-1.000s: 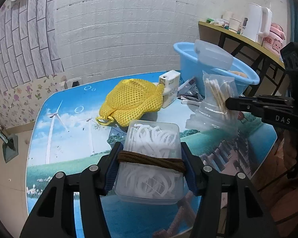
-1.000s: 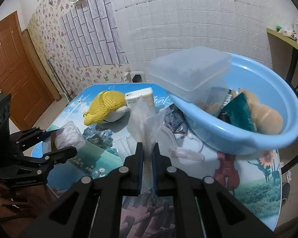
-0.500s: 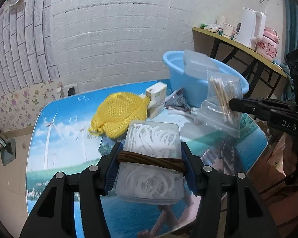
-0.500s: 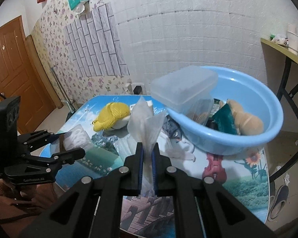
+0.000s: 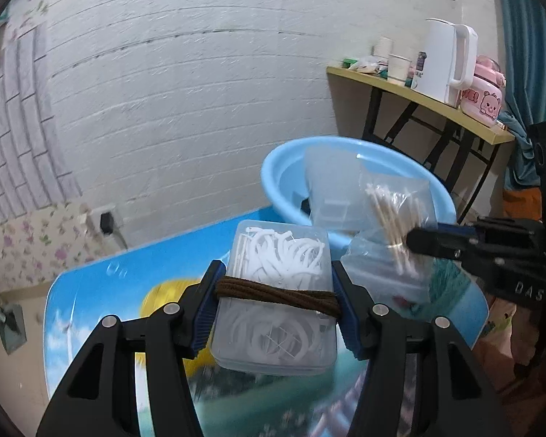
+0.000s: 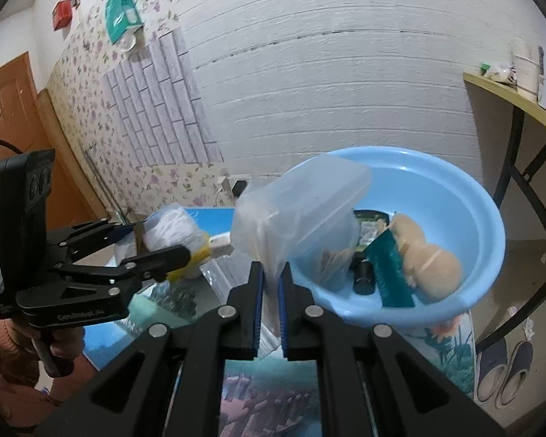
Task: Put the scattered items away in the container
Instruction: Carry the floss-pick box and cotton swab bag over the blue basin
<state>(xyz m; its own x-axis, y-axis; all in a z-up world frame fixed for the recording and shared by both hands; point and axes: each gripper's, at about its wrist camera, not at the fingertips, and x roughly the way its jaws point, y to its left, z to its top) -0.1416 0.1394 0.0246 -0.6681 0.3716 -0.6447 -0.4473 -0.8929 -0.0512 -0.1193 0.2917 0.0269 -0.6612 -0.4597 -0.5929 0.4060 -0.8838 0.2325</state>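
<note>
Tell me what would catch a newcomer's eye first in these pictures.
First, the left gripper clamped on a clear box of white plastic pieces bound with a brown band, held above the table. Beside it, the right gripper pinches a clear bag of cotton swabs. Behind both sits the blue basin, already holding several items.

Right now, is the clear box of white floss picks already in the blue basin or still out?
Out. The clear box sits clamped between the left gripper fingers, short of the blue basin.

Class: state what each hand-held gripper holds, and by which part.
Left hand-held gripper: clear plastic box, clamped across its long sides. Right hand-held gripper: cotton-swab bag, pinched at its lower edge.
</note>
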